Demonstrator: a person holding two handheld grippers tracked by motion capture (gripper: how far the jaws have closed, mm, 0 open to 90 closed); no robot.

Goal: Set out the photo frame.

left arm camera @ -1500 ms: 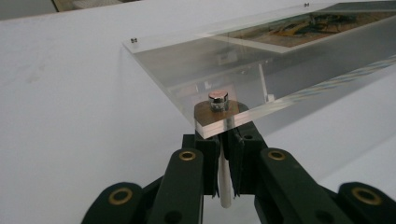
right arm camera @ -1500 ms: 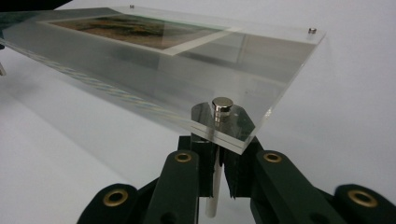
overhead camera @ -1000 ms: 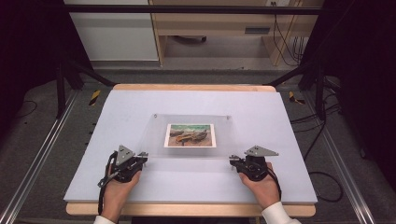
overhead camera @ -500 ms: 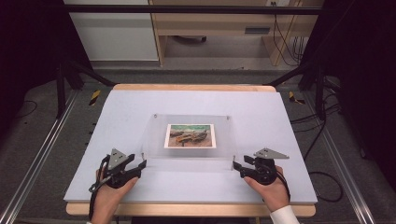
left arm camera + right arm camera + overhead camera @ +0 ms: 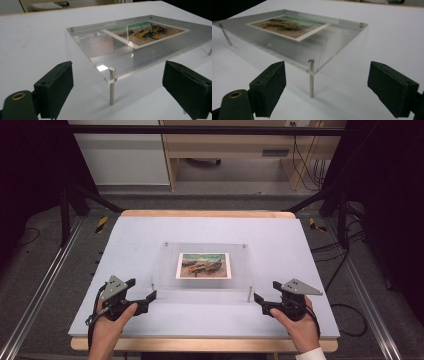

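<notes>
Having just opened wide, both my jaws hold nothing; left gripper [image 5: 148,297] and right gripper [image 5: 259,299] have let go of the acrylic frame [image 5: 205,281], now standing on the desk [image 5: 140,235].

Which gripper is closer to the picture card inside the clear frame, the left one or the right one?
Left, slightly. The left gripper sits off the frame's near-left corner, the right gripper off its near-right corner; the picture card lies left of centre.

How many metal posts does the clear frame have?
4, one at each corner of the frame: near left, near right, far left, far right. The far two show as caps alone.
</notes>
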